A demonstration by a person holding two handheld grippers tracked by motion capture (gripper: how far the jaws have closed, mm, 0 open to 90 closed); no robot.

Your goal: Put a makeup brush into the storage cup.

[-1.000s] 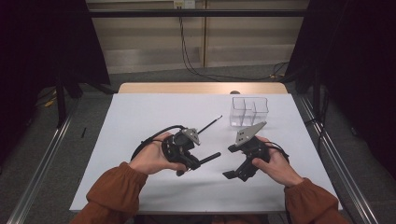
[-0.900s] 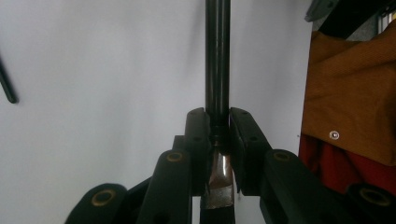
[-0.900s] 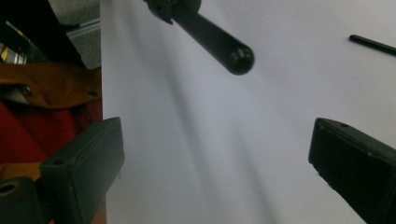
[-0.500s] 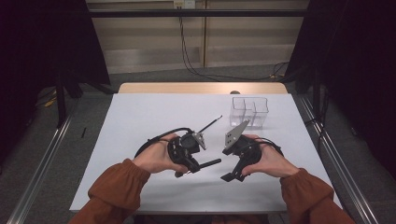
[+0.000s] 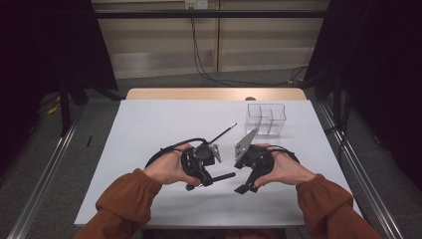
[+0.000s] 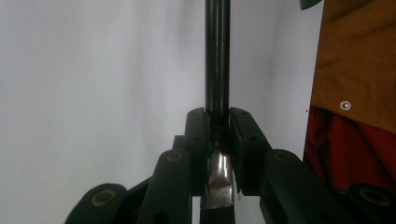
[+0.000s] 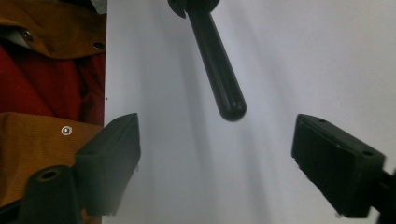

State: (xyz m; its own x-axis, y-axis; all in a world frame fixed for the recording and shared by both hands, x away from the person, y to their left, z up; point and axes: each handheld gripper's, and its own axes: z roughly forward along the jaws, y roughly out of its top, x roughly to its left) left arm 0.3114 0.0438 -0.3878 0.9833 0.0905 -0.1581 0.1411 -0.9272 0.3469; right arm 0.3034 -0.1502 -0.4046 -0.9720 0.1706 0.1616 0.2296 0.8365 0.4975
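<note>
Pinching a black rod (image 6: 217, 60) mid-shaft, left gripper (image 5: 215, 167) aims its free rounded end (image 7: 231, 108) at the right gripper (image 5: 245, 169); those jaws, wide but just closing, flank nothing, the tip just ahead, axis running lengthwise between them.

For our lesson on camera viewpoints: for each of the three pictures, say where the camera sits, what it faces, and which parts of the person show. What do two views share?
High view: above the person's side, looking forward and down on the white table; both forearms, hands and grippers.
Left gripper view: rides the left gripper, looking along jaws shut on a black pen.
Right gripper view: rides the right gripper, jaws open, facing the pen's rounded end.
Shared: the pen, the table, the orange sleeve.
</note>
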